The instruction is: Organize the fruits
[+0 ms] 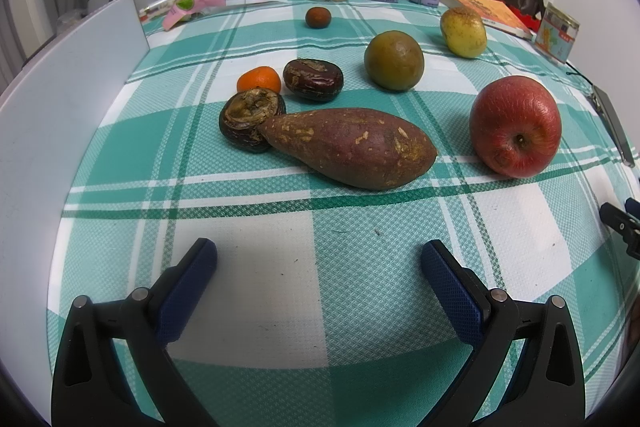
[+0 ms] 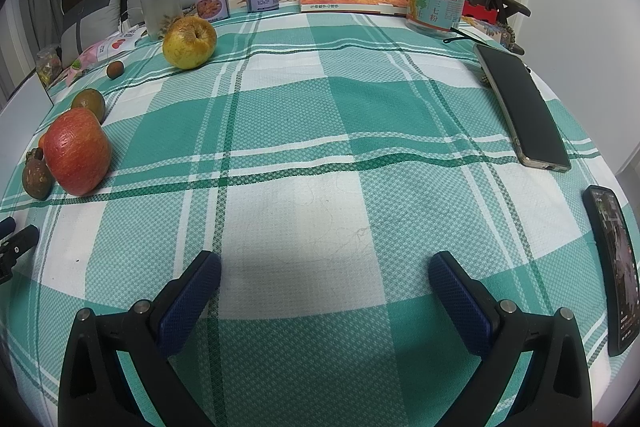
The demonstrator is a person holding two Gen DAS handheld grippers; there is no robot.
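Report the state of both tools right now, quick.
Left tool: open, holding nothing, short of the sweet potato.
Right tool: open, holding nothing, over bare checked tablecloth.

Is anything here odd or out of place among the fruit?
Yes. A sweet potato, a root vegetable and no fruit, lies among them, its tip touching a dark, cracked-topped fruit. The red apple looks wrinkled. Nothing is spilled.
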